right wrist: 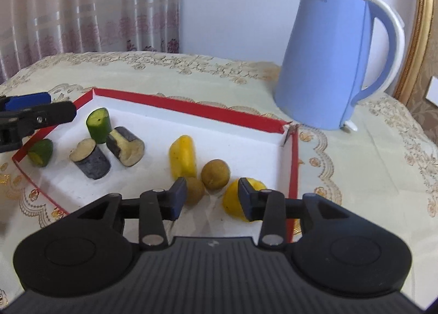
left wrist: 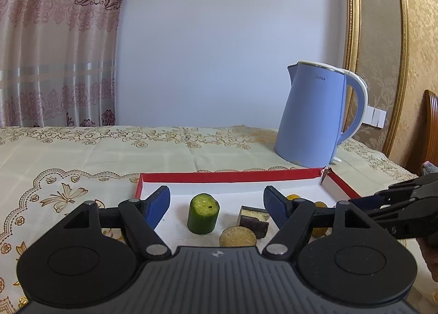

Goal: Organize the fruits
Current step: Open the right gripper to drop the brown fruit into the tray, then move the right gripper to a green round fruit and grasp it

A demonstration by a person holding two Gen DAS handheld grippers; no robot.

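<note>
1. Fruits lie in a red-rimmed tray [right wrist: 191, 106] on a patterned tablecloth [right wrist: 356, 166].
2. A blue kettle [right wrist: 328, 62] is seen at two o'clock, beyond the tray's far corner.
3. Green cucumber piece [right wrist: 99, 125] and two dark eggplant chunks [right wrist: 91, 159] are grouped at ten o'clock; yellow pieces [right wrist: 183, 156] and brown round fruits [right wrist: 215, 173] sit centrally.
4. Right gripper [right wrist: 212, 199] is parted, nothing clasped.
5. Left gripper [left wrist: 216, 206] is spread wide, empty.
</note>
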